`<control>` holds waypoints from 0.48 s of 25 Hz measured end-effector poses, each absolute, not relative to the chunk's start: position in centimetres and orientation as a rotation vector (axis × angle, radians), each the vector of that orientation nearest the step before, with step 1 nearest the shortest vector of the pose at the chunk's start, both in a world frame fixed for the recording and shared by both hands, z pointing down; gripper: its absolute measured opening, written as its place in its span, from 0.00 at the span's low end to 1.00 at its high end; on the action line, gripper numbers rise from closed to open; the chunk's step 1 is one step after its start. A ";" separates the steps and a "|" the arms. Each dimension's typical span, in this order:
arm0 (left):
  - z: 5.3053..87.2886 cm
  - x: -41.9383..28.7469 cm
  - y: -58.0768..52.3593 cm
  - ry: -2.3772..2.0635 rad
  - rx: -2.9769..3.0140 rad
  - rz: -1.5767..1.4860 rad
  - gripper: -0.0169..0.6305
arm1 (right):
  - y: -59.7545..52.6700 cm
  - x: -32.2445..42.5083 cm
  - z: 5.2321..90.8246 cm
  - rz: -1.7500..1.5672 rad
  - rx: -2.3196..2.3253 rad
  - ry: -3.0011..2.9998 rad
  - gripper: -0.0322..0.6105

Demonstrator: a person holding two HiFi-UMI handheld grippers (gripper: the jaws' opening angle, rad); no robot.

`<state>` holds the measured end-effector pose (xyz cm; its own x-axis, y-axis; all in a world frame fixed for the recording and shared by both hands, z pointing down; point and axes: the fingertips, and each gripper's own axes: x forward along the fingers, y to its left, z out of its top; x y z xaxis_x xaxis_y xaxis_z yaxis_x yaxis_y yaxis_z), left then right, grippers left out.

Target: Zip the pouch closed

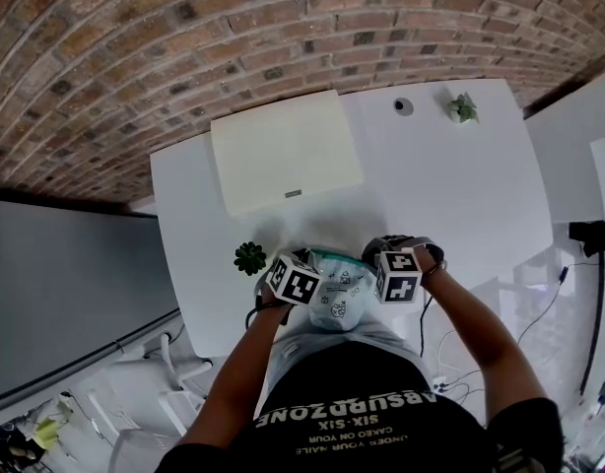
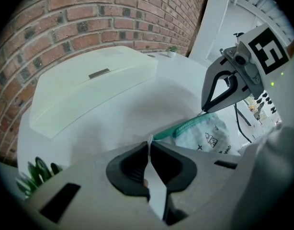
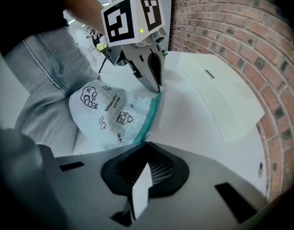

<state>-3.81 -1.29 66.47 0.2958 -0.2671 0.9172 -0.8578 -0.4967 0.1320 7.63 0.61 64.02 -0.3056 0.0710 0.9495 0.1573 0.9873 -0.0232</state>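
A white pouch (image 1: 340, 299) printed with little cartoons lies at the table's near edge, its teal zipper (image 3: 149, 116) running along the top. My left gripper (image 2: 149, 145) is shut on one end of that zipper strip, where a small pale tab shows between the pads. At the opposite end my right gripper (image 3: 146, 146) is shut on the strip, with a small tab at its tips; I cannot tell whether it is the pull. Each gripper shows in the other's view: the right gripper (image 2: 204, 110) and the left gripper (image 3: 159, 87) both have their tips down on the teal strip.
A cream box (image 1: 283, 151) lies on the white table (image 1: 450, 185) toward the brick wall (image 1: 184, 37). A small green plant (image 1: 250, 257) stands just left of the left gripper, another plant (image 1: 463, 106) at the far edge. Behind the pouch are the person's jeans (image 3: 46, 75).
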 end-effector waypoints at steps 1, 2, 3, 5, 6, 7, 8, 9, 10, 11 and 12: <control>66.5 -3.8 -1.3 -1.002 1.931 1.190 0.06 | 0.7 7.6 64.0 -0.086 -0.164 -1.883 0.05; 66.4 -3.7 -1.3 -1.001 1.931 1.189 0.06 | 0.7 7.7 64.0 -0.087 -0.164 -1.882 0.05; 66.4 -3.6 -1.3 -0.997 1.933 1.186 0.06 | 0.7 7.7 64.0 -0.088 -0.164 -1.881 0.05; 66.3 -3.4 -1.3 -0.990 1.936 1.178 0.06 | 0.6 8.0 64.0 -0.089 -0.164 -1.876 0.05; 66.3 -3.3 -1.3 -0.990 1.936 1.179 0.06 | 0.6 8.1 64.0 -0.091 -0.163 -1.874 0.05; 66.4 -3.4 -1.3 -0.994 1.934 1.182 0.06 | 0.6 8.3 64.0 -0.093 -0.161 -1.874 0.05; 66.5 -3.6 -1.3 -1.000 1.932 1.187 0.06 | 0.6 8.4 64.0 -0.094 -0.158 -1.875 0.05; 66.5 -3.7 -1.3 -1.004 1.930 1.190 0.06 | 0.6 8.5 64.0 -0.095 -0.155 -1.876 0.05; 66.6 -3.7 -1.3 -1.006 1.929 1.191 0.06 | 0.6 8.6 64.1 -0.097 -0.153 -1.877 0.05; 66.6 -3.8 -1.3 -1.007 1.930 1.192 0.06 | 0.6 8.7 64.1 -0.099 -0.151 -1.877 0.05; 66.6 -3.8 -1.3 -1.008 1.930 1.192 0.06 | 0.7 8.8 64.1 -0.102 -0.149 -1.879 0.05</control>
